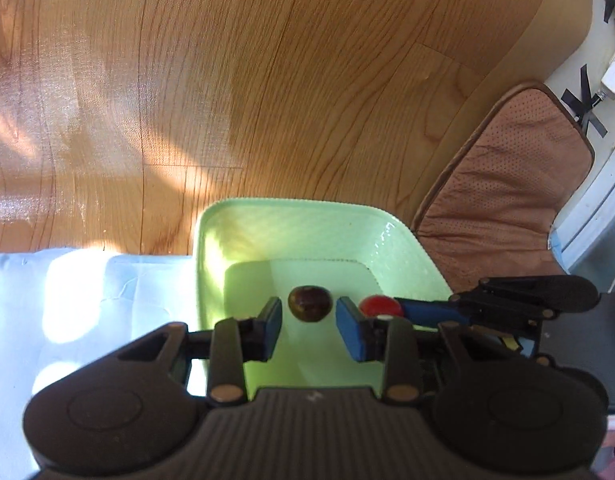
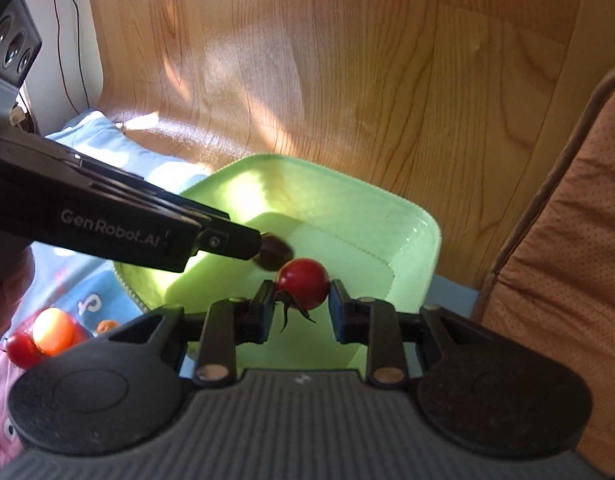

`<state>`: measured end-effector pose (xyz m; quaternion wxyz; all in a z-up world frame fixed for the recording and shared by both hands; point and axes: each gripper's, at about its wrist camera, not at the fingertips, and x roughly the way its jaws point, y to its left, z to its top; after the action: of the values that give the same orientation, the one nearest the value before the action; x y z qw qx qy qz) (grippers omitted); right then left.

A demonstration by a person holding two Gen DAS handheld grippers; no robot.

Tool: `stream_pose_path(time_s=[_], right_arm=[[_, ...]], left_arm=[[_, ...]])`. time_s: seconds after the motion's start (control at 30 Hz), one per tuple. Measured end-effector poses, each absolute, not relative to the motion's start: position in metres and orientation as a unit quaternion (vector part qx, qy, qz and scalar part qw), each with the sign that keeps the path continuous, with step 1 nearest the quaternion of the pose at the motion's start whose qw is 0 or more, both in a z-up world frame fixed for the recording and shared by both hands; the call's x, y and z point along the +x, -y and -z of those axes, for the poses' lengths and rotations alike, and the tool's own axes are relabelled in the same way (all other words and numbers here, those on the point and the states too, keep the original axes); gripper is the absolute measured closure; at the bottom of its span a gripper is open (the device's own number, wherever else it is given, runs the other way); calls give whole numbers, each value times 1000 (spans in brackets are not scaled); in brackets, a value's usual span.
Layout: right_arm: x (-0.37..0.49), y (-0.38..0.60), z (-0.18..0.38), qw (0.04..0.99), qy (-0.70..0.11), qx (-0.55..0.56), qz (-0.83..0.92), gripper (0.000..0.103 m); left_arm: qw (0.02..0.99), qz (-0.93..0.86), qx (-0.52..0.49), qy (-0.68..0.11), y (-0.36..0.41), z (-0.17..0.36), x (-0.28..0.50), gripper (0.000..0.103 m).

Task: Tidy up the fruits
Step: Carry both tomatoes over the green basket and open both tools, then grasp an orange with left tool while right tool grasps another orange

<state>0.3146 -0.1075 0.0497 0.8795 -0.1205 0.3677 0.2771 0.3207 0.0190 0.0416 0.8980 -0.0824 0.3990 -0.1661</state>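
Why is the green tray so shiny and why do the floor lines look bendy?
In the left wrist view, sun falls on the green tray and leaves white glare spots on its wall; in both views the round lens bends the wooden floor lines. In the right wrist view, bright sun washes out the orange fruit.

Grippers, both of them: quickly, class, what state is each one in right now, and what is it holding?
Left gripper: closed on a dark round fruit.
Right gripper: closed on a red cherry tomato.
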Motion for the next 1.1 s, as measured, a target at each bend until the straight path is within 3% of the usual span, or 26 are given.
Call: stream_pose_path(time_s=[0.1,0.27,0.43,0.5,0.67,1.1], right_arm=[[312,106,-49,880,-366,-127,-274,60],[285,127,-73,901,-329,-99,-263,60],[204,166,-96,915,-292,-35,-275,61],[166,180,-92,916,-286,-16,-281,67],[101,185,-62,914,-294,-3,-279,68],[87,164,-41,908,-302,-33,-289,61]], left_arm=[[900,167,-86,-392,-21,-44,317,71],[905,177,-108,-371,-36,-65,286,71],[917,203,-115,-323,-51,-89,205,69],[917,213,-125,-314,-53,-89,174,66],[905,242,-128,-324,-39,-74,120,66],[890,246,-138,-360,-7,-48,96,65]])
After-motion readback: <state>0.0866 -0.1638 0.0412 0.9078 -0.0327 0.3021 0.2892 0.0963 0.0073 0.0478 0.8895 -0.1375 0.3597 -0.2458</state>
